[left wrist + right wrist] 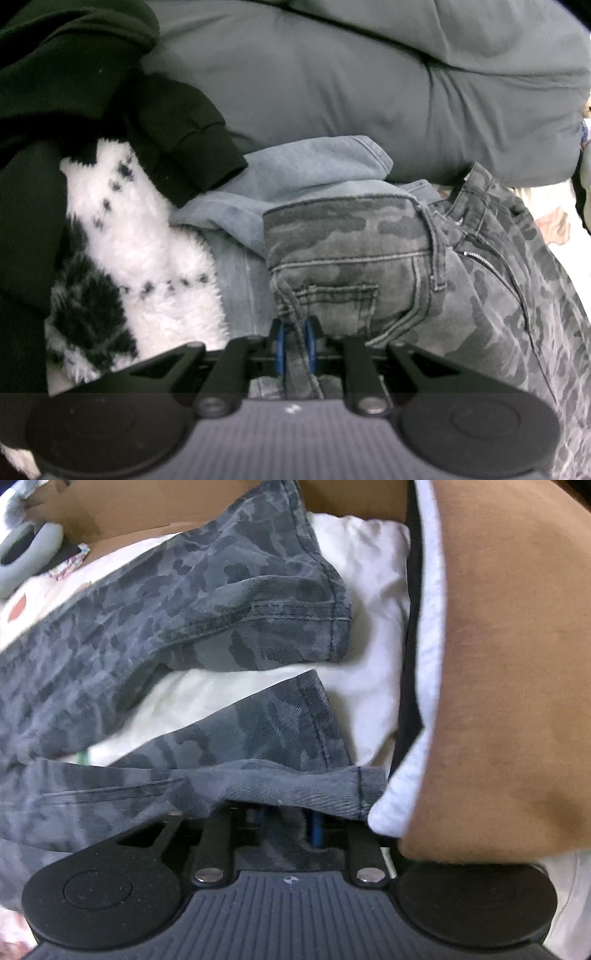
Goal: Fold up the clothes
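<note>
My left fingers (295,345) are pinched on the waistband edge of the camo trousers (369,258), which lie over pale jeans (295,173) beside a fluffy white garment (147,240). My right fingers (284,821) stand parted with the hem of a trouser leg (258,738) draped over them, on a white sheet (369,590).

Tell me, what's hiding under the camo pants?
Under the camo pants lie light blue jeans in the left wrist view, and a white sheet in the right. What lies beneath those is covered.
</note>
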{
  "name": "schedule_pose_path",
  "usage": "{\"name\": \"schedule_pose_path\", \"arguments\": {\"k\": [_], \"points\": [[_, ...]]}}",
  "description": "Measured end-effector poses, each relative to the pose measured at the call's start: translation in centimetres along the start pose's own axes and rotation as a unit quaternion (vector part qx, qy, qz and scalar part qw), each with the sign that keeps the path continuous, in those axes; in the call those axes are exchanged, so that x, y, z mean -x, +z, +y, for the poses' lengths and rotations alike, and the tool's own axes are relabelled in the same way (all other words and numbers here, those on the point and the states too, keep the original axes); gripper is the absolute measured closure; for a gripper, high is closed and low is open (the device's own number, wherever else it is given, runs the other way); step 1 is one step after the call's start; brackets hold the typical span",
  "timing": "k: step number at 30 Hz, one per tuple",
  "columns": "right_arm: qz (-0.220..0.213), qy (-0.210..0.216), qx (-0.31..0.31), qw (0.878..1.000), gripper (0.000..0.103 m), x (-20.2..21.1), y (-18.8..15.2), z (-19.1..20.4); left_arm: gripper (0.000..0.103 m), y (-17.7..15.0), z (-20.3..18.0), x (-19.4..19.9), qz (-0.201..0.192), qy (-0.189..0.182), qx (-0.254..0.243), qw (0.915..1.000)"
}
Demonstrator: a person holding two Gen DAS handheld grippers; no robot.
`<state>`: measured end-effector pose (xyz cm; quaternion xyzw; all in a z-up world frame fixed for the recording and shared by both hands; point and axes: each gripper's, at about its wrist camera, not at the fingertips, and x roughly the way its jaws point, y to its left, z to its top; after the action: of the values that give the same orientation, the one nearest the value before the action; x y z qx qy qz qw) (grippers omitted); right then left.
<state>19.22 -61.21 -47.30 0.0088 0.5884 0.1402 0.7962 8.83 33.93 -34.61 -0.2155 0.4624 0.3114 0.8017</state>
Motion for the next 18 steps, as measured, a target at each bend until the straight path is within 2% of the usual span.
{"name": "schedule_pose_path", "arguments": {"k": [2, 4, 11, 18], "points": [[0.004, 0.011, -0.008, 1.000, 0.050, 1.4, -0.2, -0.3, 0.090, 0.0, 0.0, 0.0, 0.000, -0.001, 0.001, 1.0000], [0.004, 0.021, -0.013, 1.000, 0.047, 2.8, -0.4, -0.5, 0.090, -0.1, 0.1, -0.1, 0.000, -0.002, 0.003, 1.0000], [-0.017, 0.032, -0.011, 0.999, 0.047, 7.6, -2.1, -2.2, 0.090, 0.0, 0.1, -0.2, 0.002, -0.002, 0.003, 1.0000], [-0.018, 0.036, -0.080, 0.996, 0.048, 7.3, -6.3, -6.2, 0.090, -0.1, 0.1, -0.4, 0.002, -0.001, 0.001, 1.0000]]}}
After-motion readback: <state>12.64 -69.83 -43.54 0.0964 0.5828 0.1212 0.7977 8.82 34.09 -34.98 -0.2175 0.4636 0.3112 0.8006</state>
